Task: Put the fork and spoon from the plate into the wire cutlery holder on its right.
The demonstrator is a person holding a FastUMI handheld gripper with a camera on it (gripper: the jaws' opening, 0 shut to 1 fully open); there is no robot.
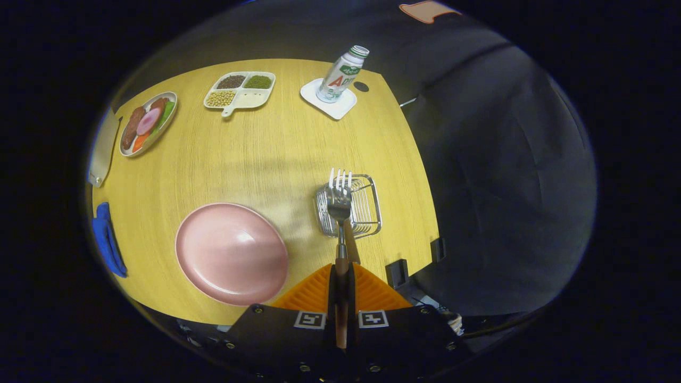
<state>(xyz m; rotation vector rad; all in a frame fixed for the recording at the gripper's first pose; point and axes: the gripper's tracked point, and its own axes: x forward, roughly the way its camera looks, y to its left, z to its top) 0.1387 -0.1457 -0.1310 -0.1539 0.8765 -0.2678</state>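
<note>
My gripper (340,276) is shut on the wooden handle of a metal fork (339,199). The fork points straight ahead from between the fingers (318,291), tines away from me. Its head hangs over the wire cutlery holder (367,210), which stands on the wooden table to the right of the pink plate (231,252). Nothing lies on the plate. A second brown handle (351,242) slants out of the holder right beside the fork's shaft; what it belongs to is hidden.
At the far side stand a drink bottle (340,74) on a white coaster (330,101), a divided tray of beans (239,90) and a plate of food (147,123). A blue cloth (106,239) lies at the left edge. The table's right edge (420,175) runs just past the holder.
</note>
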